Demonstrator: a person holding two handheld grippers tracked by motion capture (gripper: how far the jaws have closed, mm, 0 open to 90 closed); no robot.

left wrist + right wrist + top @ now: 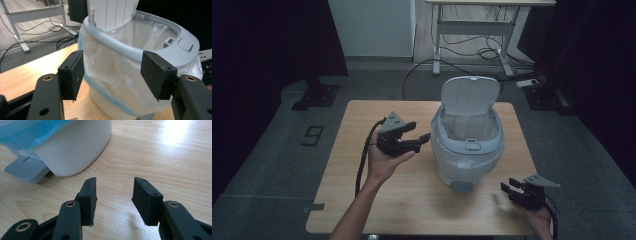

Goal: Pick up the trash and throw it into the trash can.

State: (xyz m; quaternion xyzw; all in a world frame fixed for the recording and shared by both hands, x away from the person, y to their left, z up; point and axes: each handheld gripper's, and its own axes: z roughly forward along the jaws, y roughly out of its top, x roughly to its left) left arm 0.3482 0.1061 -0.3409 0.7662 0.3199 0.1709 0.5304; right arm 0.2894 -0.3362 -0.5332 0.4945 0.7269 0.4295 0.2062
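A small white pedal bin (pixel 467 150) stands on the far right-of-centre part of a light wooden table (pixel 362 200), its grey lid (pixel 471 95) tipped up and back and a thin translucent plastic liner (pixel 117 75) folded out over the pale grey rim (pixel 155 53), draping down the outside; a blue edge of the liner shows lower on the body in both gripper views. The grey foot pedal (pixel 26 170) juts from the base on the person's side, flat on the tabletop. The left gripper (pixel 419 136), held up in the person's left hand (pixel 384 160), points at the bin's left flank just below the rim; in the left gripper view its two black jaws stand wide apart with the liner-covered side of the bin behind the gap, the pads (pixel 75 75) pressing on nothing. The right gripper (pixel 510 187), in the right hand (pixel 539 215), sits low at the near right corner of the table, well apart from the bin, aimed across the wood toward the bin's base; its jaws are partly open and empty, bare tabletop between them. Beyond the table, a white desk frame (pixel 472 30) and loose dark cables (pixel 472 47) lie on the grey floor.
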